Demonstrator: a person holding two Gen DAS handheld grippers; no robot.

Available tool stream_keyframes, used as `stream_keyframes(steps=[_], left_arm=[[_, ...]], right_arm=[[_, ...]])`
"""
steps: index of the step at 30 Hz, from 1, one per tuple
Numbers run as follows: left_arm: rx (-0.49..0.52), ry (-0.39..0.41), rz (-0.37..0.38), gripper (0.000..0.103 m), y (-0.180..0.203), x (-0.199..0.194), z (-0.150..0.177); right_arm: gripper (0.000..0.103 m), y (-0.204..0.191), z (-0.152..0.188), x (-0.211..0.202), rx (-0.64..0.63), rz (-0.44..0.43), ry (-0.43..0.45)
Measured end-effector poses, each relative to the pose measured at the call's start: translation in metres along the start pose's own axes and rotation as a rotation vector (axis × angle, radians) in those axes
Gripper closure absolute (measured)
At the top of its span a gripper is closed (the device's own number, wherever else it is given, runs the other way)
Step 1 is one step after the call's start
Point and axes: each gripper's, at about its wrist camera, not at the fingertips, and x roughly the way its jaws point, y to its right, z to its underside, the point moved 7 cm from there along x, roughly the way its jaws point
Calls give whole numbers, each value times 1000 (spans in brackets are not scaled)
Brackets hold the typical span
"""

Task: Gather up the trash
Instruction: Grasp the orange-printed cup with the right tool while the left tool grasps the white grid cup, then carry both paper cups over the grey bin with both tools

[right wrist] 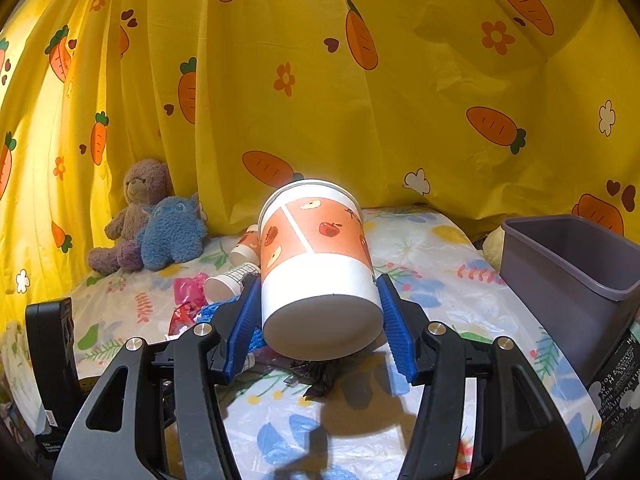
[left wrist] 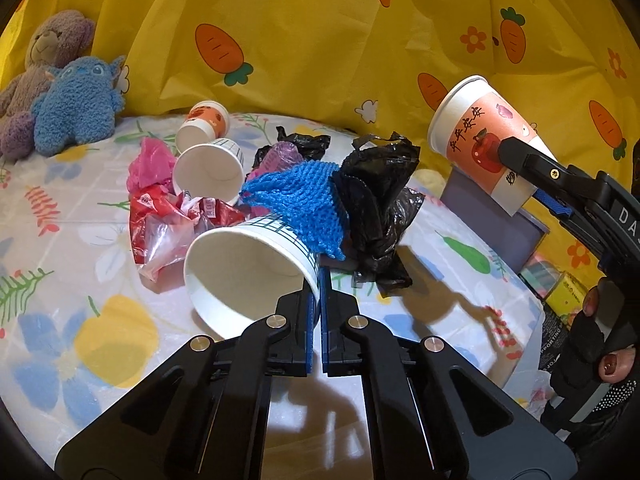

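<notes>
Carrot-print yellow curtain point(right wrist: 400, 80) backs the floral table point(left wrist: 60, 280). Left gripper point(left wrist: 320, 280) pinches a grid-lined cup's point(left wrist: 248, 264) rim; right gripper point(right wrist: 316, 312) clamps an apple-printed cup point(right wrist: 316, 264) bearing Chinese characters.

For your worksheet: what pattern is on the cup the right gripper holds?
Red apples on orange, white base: cup, right wrist view.

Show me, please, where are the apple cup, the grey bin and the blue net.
apple cup point(right wrist: 316, 248), right wrist view, orange printed side wall.
grey bin point(right wrist: 560, 276), right wrist view, front outer wall.
blue net point(left wrist: 296, 200), left wrist view, middle of mesh.
</notes>
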Motion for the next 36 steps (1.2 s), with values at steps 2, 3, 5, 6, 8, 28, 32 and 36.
stream_keyframes(steps=[2,3,5,6,8,28,32,36], left_arm=[[1,17,5,101,0,-10,-2],[1,32,6,101,-1,-16,-5],[-2,67,-2,101,-2,-31,-11],[-4,91,-10,101,-5,-40,-16],[-11,137,-34,101,-10,-57,-25],[30,279,30,101,36,-90,-68],[81,284,103,101,79,-76,-86],[121,268,197,101,129,-53,-105]], right_arm=[[46,1,1,-1,1,1,0],[46,1,1,-2,3,1,0],[46,2,1,-3,5,3,3],[46,2,0,-3,7,2,4],[46,2,0,-5,9,4,8],[46,32,-9,-32,30,69,73],[46,61,-17,-45,42,132,103],[46,104,-28,-58,56,239,136]])
